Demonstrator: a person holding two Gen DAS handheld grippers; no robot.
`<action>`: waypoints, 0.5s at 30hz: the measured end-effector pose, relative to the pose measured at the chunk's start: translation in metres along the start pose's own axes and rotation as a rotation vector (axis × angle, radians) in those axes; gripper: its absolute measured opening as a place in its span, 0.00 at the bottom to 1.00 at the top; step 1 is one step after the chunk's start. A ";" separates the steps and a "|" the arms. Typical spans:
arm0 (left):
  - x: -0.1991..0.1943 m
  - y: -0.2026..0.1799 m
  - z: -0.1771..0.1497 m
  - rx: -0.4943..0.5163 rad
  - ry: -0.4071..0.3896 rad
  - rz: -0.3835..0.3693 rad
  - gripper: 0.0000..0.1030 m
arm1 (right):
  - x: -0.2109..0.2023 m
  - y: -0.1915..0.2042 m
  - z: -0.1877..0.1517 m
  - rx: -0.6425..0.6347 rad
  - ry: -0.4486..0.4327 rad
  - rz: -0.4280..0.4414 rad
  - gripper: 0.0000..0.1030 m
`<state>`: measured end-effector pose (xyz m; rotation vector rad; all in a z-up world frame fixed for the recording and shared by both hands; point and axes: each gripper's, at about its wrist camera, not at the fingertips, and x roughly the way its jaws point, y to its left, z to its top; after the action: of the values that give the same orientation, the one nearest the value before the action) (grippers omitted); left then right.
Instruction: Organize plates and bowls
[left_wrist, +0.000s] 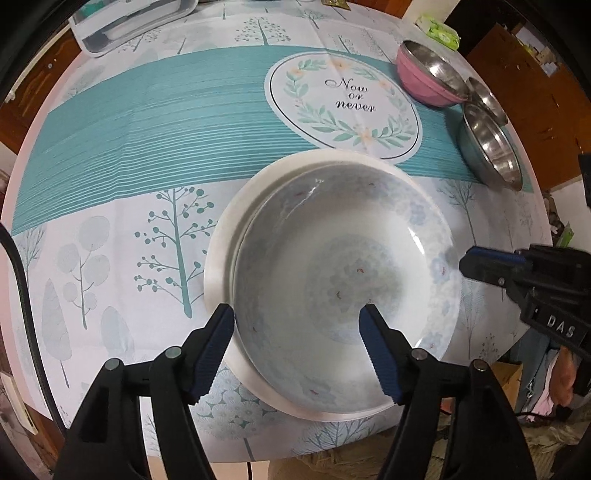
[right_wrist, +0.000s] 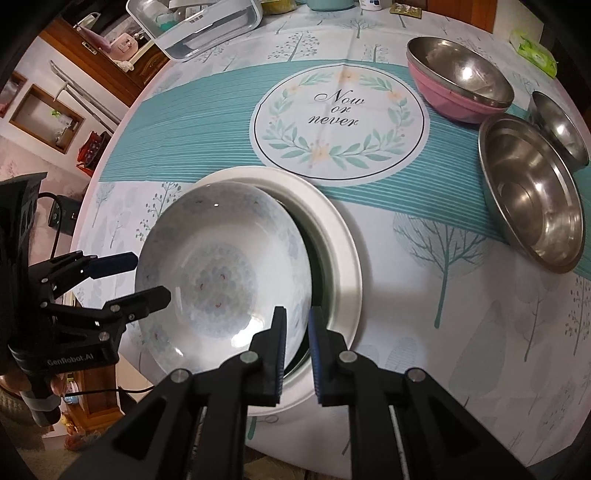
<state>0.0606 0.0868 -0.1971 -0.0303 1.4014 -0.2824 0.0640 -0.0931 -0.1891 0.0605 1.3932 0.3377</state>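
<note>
- Near the front edge of the tablecloth (left_wrist: 147, 129), found the floral bowl (left_wrist: 332, 266) sitting in the white plate (left_wrist: 218, 258).
- Saw little of the plate: only a crescent of rim and, from the right wrist, a dark sliver of shadow under the bowl. Could not tell whether the bowl lay flat or slightly tipped.
- Lost parts of the clear container (right_wrist: 195, 33) and the green packet (left_wrist: 441, 31) to the far frame edge; could not make out the contents.
- Held the left gripper (left_wrist: 295, 308) with fingers well apart, one outside the bowl's rim above the plate, the other over the bowl's inside, neither pad touching.
- Kept the right gripper (right_wrist: 296, 312) drawn nearly together on the opposite rim, with the thin wall between ribbed blue pads.
- Looked glossy and glazed on the bowl, with pale blue flower print and tiny red flecks; plain, matt white on the plate; smooth and printed with trees and teal stripes on the cloth.
- Stood off to the far right: a pink bowl (right_wrist: 454, 99) with a steel lining, a wide steel bowl (right_wrist: 532, 192) and a smaller steel bowl (right_wrist: 561, 129), crowded close together and well apart from the plate.
- Left bare cloth to the left of the plate and across the wreath medallion (right_wrist: 340, 122) behind it.
</note>
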 end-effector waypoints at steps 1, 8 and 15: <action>-0.002 0.000 -0.001 -0.005 -0.006 0.005 0.68 | -0.001 0.000 -0.002 0.000 -0.002 0.001 0.12; -0.025 -0.002 -0.007 -0.028 -0.058 0.052 0.78 | -0.014 -0.002 -0.017 0.012 -0.025 0.002 0.12; -0.056 -0.020 -0.020 -0.026 -0.138 0.067 0.78 | -0.038 -0.007 -0.039 0.037 -0.080 0.004 0.29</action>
<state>0.0292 0.0821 -0.1429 -0.0240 1.2659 -0.2023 0.0225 -0.1163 -0.1615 0.1061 1.3207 0.3098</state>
